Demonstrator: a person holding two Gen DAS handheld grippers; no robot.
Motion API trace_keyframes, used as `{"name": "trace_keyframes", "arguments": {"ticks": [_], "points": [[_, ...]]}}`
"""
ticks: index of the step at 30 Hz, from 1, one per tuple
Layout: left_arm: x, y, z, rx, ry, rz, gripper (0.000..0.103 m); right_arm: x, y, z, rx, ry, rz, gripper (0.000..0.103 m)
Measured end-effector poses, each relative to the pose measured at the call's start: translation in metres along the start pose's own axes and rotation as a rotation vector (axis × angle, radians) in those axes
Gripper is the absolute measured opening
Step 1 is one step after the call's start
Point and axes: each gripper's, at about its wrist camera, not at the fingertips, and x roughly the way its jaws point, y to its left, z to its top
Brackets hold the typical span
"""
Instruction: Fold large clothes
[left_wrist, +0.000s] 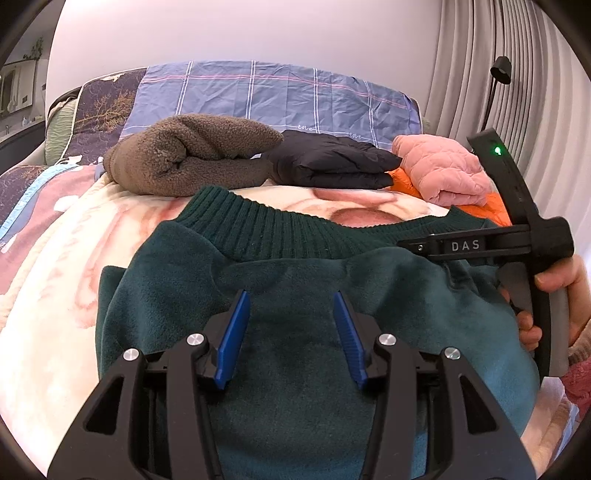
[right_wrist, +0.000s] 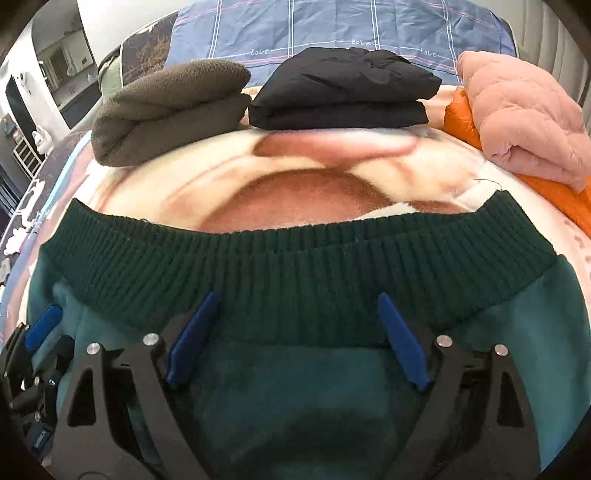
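A dark green fleece sweater (left_wrist: 295, 332) lies folded on the bed, its ribbed hem (left_wrist: 280, 232) toward the far side. My left gripper (left_wrist: 291, 299) hovers just over the fleece, jaws open and empty. My right gripper (right_wrist: 295, 301) is open and empty over the ribbed hem (right_wrist: 295, 266) of the same sweater (right_wrist: 295, 398). The right gripper's body (left_wrist: 517, 240) shows at the right of the left wrist view, held by a hand. A blue fingertip (right_wrist: 46, 325) of the left gripper shows at the left edge of the right wrist view.
Folded clothes sit in a row at the far side: a brown fleece (left_wrist: 192, 158), a black jacket (left_wrist: 332, 162), a pink quilted jacket (left_wrist: 443, 170) on an orange garment (left_wrist: 491, 210). A printed blanket (left_wrist: 55, 295) covers the bed; a blue checked pillow (left_wrist: 273, 96) lies behind.
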Motion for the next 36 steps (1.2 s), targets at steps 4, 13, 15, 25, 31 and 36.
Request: {"name": "trace_keyframes", "arguments": {"ticks": [4, 13, 15, 25, 31, 36], "points": [[-0.001, 0.001, 0.000, -0.002, 0.001, -0.005, 0.049, -0.009, 0.002, -0.003, -0.010, -0.036, -0.008, 0.088], [-0.055, 0.020, 0.003, -0.045, -0.056, 0.075, 0.072, -0.118, 0.064, -0.076, -0.328, -0.282, -0.045, 0.086], [-0.064, 0.023, 0.001, -0.039, -0.064, 0.112, 0.073, -0.125, 0.092, -0.113, -0.499, -0.298, -0.044, 0.086], [-0.081, 0.037, -0.020, -0.044, -0.024, 0.106, 0.074, -0.123, 0.158, -0.203, -0.874, -0.313, 0.032, 0.086], [-0.077, 0.062, -0.036, -0.105, 0.016, 0.094, 0.074, -0.109, 0.169, -0.203, -0.869, -0.273, 0.040, 0.086], [-0.079, 0.098, -0.039, -0.283, 0.019, -0.047, 0.074, -0.097, 0.182, -0.205, -0.896, -0.259, 0.022, 0.086]]}}
